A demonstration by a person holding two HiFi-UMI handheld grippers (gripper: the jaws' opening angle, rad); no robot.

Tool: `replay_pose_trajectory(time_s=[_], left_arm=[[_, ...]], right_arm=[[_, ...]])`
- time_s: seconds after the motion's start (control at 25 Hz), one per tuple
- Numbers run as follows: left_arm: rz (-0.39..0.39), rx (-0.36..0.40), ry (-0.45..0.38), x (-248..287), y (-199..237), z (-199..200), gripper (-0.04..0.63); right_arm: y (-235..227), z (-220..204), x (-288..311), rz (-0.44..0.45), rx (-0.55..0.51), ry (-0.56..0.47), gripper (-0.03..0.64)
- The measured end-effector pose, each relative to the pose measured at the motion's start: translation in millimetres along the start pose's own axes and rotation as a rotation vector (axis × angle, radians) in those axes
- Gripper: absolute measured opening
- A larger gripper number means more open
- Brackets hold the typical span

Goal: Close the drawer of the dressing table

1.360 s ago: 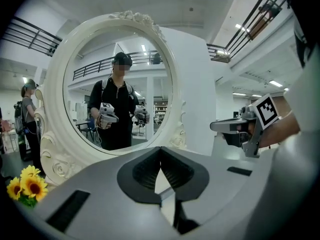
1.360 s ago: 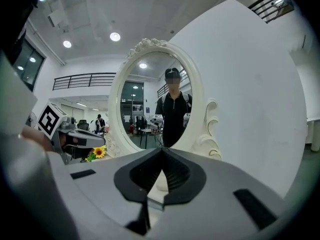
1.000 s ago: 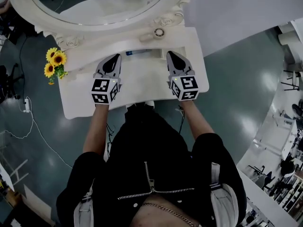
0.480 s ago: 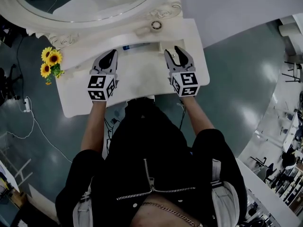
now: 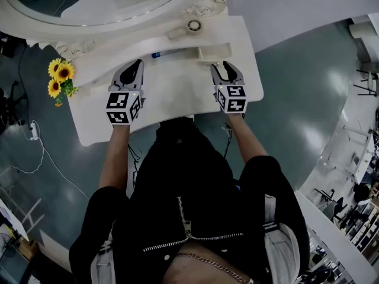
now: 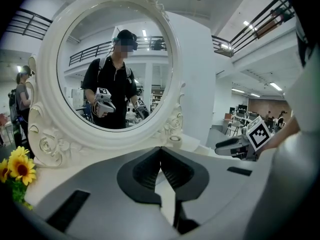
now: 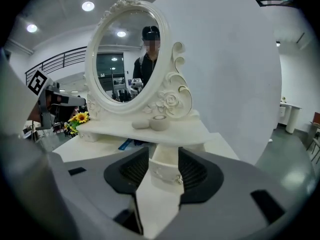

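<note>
The white dressing table (image 5: 177,96) carries an oval mirror (image 5: 100,2) on a raised shelf. Its small drawer (image 5: 214,53) stands pulled out from under the shelf at the right. My right gripper (image 5: 225,68) sits just in front of it; its jaws have just been opening and now stand open. In the right gripper view the ornamented drawer front (image 7: 167,173) shows in the gap between the open jaws of the right gripper (image 7: 164,151), pads apart from it. My left gripper (image 5: 135,65) hovers over the tabletop to the left, shut and empty, its tips of the left gripper (image 6: 160,149) meeting.
Sunflowers (image 5: 58,78) stand at the table's left end. A blue item (image 5: 159,54) lies under the shelf left of the drawer. A small round jar (image 5: 193,25) and an oval object (image 5: 176,34) rest on the shelf. A white wall panel (image 5: 296,10) rises at the right.
The right gripper's jaws went from shut to open, and it sank and moved forward to the drawer front. The left gripper has hardly moved.
</note>
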State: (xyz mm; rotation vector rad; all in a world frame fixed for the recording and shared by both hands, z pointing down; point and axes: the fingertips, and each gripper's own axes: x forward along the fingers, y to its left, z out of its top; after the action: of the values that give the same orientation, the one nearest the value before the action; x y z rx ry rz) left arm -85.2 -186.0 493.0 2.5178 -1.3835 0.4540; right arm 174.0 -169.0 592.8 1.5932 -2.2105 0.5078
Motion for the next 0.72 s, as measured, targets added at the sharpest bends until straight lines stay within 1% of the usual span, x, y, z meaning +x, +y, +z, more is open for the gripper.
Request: replay_pose_trajectory(time_s=[0.2,0.36,0.56,0.64,0.72], left_arm=[[0.018,0.001,0.004,-2.6,6.8,-1.3,0.021],[0.045,-0.010,0.016,-10.6,12.8,-6.8,0.021],[0.077,-0.020,0.018,-13.8,23.5,-9.0,0.021],[0.093,-0.024,0.020,-17.8,29.1,-10.6,0.021],[0.107,-0.026,0.021,-20.6,32.9,-11.2,0.021]], right_arm=[[-17.2,-37.9,17.0,-0.014,0.091,0.097,0.196],[-23.5,-67.3,30.1,-0.012,0.156,0.177,0.195],[-35.9,-82.9,47.6,-0.024,0.202,0.225,0.193],[-36.1,-90.5,54.3,-0.014,0.230,0.245,0.195],[-37.1,-93.0,58.1,-0.008,0.242,0.261,0.179]])
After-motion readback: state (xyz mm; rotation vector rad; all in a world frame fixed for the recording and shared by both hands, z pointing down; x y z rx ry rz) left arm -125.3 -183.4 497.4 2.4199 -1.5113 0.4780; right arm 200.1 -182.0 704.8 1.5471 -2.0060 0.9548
